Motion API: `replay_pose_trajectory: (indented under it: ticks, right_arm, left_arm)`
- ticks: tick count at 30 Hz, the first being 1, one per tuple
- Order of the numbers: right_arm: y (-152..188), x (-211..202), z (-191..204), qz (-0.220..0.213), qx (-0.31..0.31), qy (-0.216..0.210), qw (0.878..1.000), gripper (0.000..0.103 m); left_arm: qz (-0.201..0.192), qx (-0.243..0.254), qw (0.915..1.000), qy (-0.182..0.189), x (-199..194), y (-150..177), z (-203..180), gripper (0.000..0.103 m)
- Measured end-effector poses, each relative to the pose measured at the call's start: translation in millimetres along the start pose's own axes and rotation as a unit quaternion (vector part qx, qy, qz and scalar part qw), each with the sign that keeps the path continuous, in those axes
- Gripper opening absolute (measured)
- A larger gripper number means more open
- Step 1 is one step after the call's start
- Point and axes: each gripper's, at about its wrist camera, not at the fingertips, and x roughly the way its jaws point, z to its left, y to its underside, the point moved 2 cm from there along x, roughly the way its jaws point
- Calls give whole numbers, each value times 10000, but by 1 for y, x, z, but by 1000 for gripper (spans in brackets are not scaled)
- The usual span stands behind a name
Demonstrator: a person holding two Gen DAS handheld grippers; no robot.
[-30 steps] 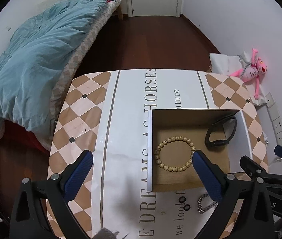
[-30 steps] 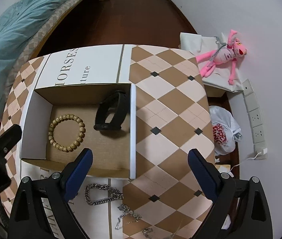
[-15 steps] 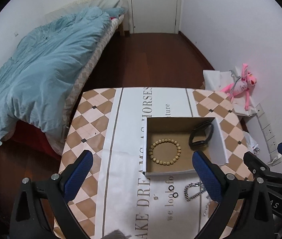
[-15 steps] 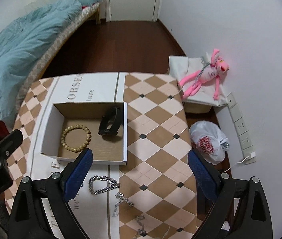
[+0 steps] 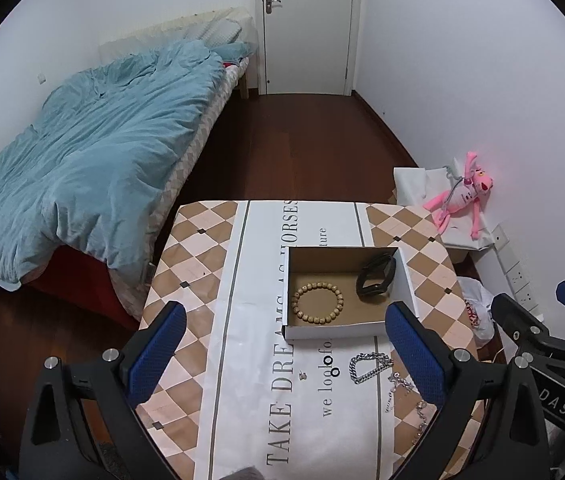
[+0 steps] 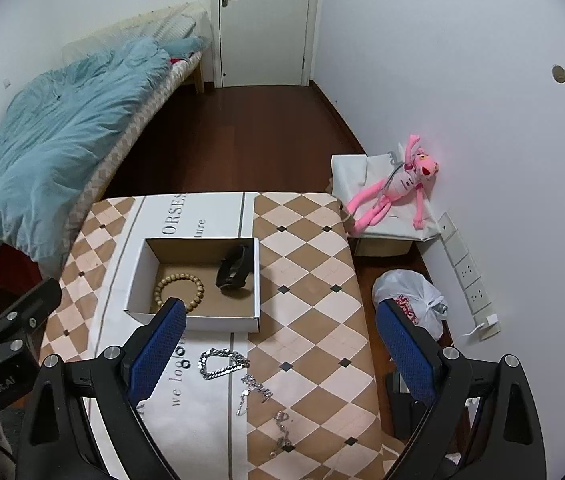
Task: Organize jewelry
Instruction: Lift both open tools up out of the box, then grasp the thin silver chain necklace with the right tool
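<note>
Both jaws wide apart, empty; bead bracelet (image 5: 317,303), black band (image 5: 376,279) in box (image 5: 334,330) — chains (image 6: 222,364) outside.

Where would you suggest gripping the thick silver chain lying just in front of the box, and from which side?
Grip the thick silver chain at its bunched middle, coming straight down from above with the right gripper, which is open. The chain lies flat and loosely heaped on the tablecloth, so no edge offers a side grip. The box stands apart from it, so the fingers probably have room.
</note>
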Motion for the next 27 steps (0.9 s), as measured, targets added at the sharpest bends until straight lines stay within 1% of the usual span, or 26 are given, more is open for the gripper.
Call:
replay_pose_trajectory:
  ticks: [3, 5, 8, 10, 14, 17, 19, 22, 24, 25, 27]
  right_arm:
    - [4, -11, 0, -61, 41, -74, 9999, 97]
    - [7, -17, -1, -81, 115, -170, 9998, 97]
    - [14, -18, -5, -9, 240, -296, 9993, 97]
    - [21, -12, -9, 97, 310, -340, 9989, 97]
    - [51, 21, -20, 644, 483, -402, 9959, 97]
    - [86, 53, -31, 1132, 611, -381, 9910, 97]
    - [112, 75, -38, 1481, 718, -363, 9857, 97]
    - [146, 105, -47, 1895, 896, -352, 9772, 96]
    - [164, 119, -51, 2059, 1028, -393, 9724, 90]
    - [170, 125, -53, 2090, 1087, -434, 9709, 89]
    - [177, 136, -54, 2092, 1101, -421, 9707, 84]
  left_arm:
    - [43, -66, 10000, -12, -5, 2, 2, 102]
    - [125, -115, 9998, -123, -5, 5, 4, 102]
    - [126, -98, 9995, -271, -3, 13, 6, 102]
    - [197, -125, 9991, -358, 3, 24, 9, 102]
    - [410, -193, 9975, -542, 23, 51, 15, 102]
    - [689, -183, 9955, -628, 43, 78, 16, 102]
    - [940, -128, 9930, -698, 59, 98, 15, 102]
    - [1243, -33, 9891, -792, 77, 122, 10, 102]
    - [1408, 24, 9866, -824, 86, 137, 7, 102]
    - [1471, 42, 9856, -833, 88, 142, 6, 102]
    - [1583, 88, 9838, -842, 94, 151, 3, 102]
